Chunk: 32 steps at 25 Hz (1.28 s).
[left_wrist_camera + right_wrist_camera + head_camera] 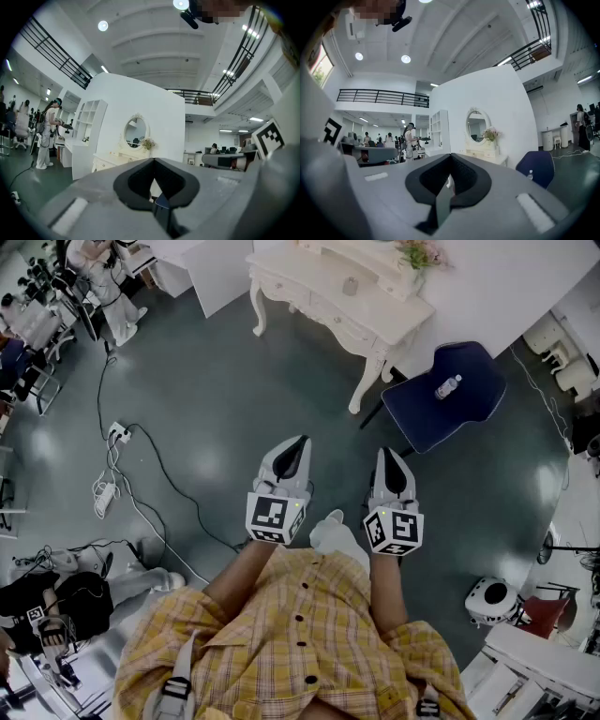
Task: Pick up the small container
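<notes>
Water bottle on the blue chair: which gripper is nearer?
Right. In the head view the right gripper is below-left of the water bottle on the blue chair; the left gripper lies further left, beyond the right one.

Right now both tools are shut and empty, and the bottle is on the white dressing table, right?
No: the bottle is on the blue chair beside the white dressing table, as the head view shows. The left tool and right tool are shut and empty.
</notes>
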Each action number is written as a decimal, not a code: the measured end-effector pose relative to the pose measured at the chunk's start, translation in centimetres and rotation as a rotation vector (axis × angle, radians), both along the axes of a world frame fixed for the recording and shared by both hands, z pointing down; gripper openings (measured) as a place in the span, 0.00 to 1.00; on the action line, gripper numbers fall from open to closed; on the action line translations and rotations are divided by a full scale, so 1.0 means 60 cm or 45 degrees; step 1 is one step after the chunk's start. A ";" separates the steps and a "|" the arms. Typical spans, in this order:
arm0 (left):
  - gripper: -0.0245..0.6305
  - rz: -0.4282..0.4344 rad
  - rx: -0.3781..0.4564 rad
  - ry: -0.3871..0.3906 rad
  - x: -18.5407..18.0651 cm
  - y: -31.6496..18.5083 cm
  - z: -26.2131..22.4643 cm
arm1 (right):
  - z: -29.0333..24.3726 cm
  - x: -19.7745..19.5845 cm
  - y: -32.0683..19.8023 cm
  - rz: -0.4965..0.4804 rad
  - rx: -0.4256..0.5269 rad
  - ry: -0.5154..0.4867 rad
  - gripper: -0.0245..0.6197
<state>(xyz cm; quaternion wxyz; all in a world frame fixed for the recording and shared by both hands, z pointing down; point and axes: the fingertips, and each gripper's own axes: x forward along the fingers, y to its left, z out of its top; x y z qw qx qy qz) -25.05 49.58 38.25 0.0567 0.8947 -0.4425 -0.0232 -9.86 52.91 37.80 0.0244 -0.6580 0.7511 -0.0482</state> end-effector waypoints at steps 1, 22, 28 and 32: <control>0.04 -0.004 0.001 -0.004 0.010 -0.010 0.001 | 0.001 0.007 -0.011 -0.012 0.002 -0.001 0.04; 0.04 -0.128 -0.037 -0.103 0.222 -0.197 0.025 | -0.005 0.221 -0.222 -0.148 0.040 0.009 0.04; 0.04 -0.140 -0.081 -0.126 0.255 -0.218 0.031 | 0.000 0.250 -0.251 -0.156 0.026 -0.019 0.04; 0.04 -0.154 -0.127 -0.128 0.265 -0.237 0.051 | 0.016 0.259 -0.272 -0.182 -0.010 -0.043 0.04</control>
